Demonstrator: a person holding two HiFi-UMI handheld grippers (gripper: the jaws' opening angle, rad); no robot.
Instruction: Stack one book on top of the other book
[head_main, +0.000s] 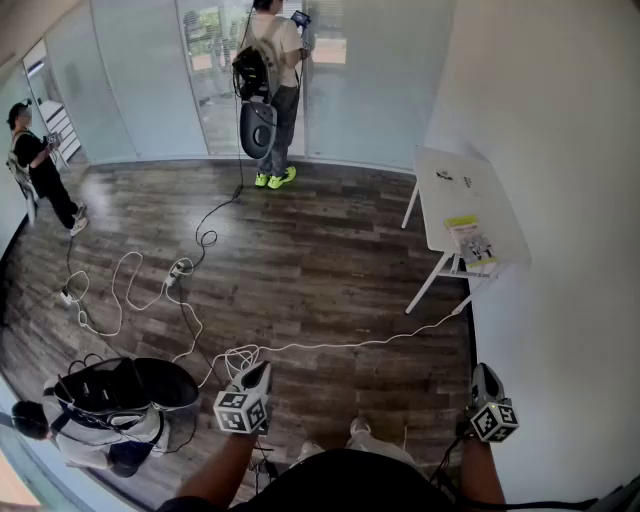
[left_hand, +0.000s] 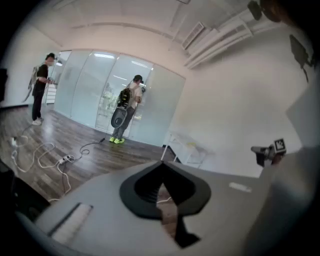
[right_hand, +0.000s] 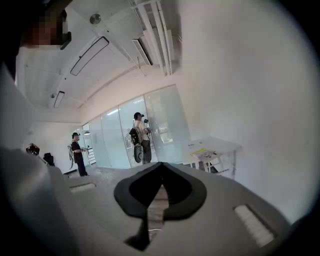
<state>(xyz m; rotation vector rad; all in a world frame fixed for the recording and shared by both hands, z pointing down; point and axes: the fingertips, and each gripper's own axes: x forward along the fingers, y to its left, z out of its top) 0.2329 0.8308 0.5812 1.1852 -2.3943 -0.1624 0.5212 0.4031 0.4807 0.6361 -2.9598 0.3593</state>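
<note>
Left gripper (head_main: 260, 372) low over the wood floor (head_main: 300, 270), jaws closed, empty. Right gripper (head_main: 483, 370) same: jaws together, nothing between. Desk (head_main: 465, 195) at right wall; book (head_main: 471, 240) flat at its near edge, well apart from both.

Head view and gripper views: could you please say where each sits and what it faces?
Head view: on the head, down at the floor; left gripper, right gripper, forearms show.
Left gripper view: on that gripper, toward the glass wall; shut jaws show.
Right gripper view: likewise; shut jaws show.
All share the white table.
</note>
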